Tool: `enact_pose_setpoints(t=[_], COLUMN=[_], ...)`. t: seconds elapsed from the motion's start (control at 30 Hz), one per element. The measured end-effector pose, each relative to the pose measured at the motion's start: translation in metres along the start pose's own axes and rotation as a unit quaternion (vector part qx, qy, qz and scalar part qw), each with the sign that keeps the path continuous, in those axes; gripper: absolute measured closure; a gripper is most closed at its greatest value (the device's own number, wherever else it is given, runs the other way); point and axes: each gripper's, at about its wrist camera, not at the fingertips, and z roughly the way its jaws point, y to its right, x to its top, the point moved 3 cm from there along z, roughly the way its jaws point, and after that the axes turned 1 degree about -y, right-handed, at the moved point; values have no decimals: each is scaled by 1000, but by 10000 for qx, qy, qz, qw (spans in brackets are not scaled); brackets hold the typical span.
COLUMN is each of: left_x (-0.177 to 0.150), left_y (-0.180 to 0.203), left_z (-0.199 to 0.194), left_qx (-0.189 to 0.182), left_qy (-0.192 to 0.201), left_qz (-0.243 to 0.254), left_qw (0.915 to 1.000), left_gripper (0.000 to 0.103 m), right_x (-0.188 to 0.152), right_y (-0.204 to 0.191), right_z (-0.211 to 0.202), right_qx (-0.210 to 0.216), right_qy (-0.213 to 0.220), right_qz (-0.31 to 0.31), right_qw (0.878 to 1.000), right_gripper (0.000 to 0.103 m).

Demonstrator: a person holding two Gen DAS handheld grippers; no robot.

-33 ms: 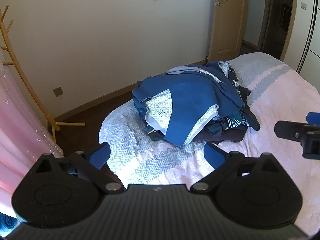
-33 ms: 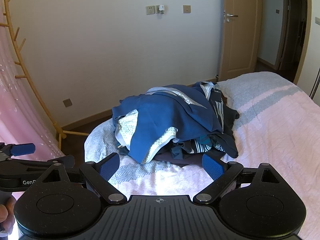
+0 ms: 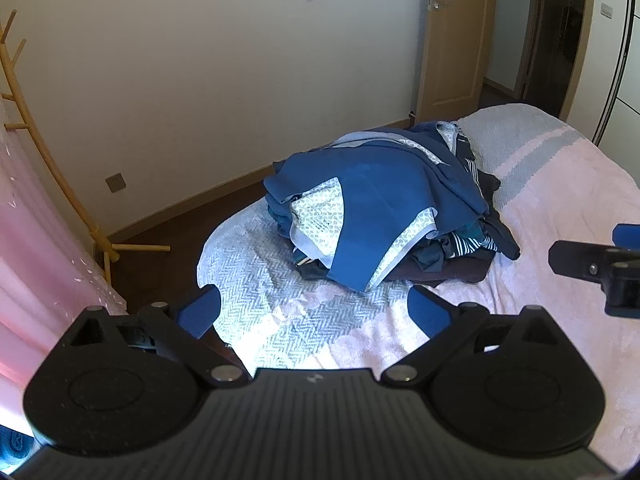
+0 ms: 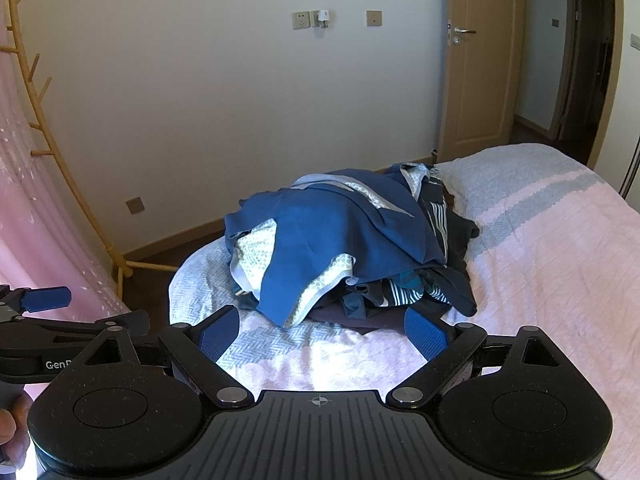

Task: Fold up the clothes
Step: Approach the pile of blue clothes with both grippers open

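A heap of unfolded clothes (image 3: 380,208) lies on the bed's near-left corner, with a blue garment with pale patterned panels on top and dark and striped pieces under it. In the right wrist view the same heap (image 4: 340,248) sits just beyond the fingers. My left gripper (image 3: 314,306) is open over the blanket, short of the heap, holding nothing. My right gripper (image 4: 322,330) is open too, its blue pads wide apart and empty. Each gripper shows at the edge of the other's view: the right gripper (image 3: 596,246) and the left gripper (image 4: 60,312).
The bed (image 3: 560,200) has a pink and grey blanket stretching right of the heap. A wooden coat rack (image 3: 52,168) and a pink curtain (image 3: 32,260) stand at the left. A door (image 3: 456,40) is at the back. A hand (image 4: 12,428) holds the left gripper.
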Motion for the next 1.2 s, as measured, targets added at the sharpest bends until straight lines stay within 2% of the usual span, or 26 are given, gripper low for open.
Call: enact_pose_setpoints(t=[0.1,0.2,0.5,1.2], left_x=[7,-2,-10,-16], left_y=[-5,-1,3,4], left_z=[-1,-2,2,-14], left_qx=[58,123,-47,0], left_qy=[-6,27,14,-56], left_qz=[40,83,81,-88], left_qw=[10000,9999,10000,9999], left_gripper=[4,4,4,4], right_x=[3,5,-1,-7], right_y=[1,1,0,7], right_z=[-1,0,4,-4], right_qx=[-14,-17,20,208], right_qy=[-9,-6,-3,-32], right_qz=[-17,-15,11,-16], right_qw=[10000,10000,10000,9998], right_gripper=[11,11,11,11])
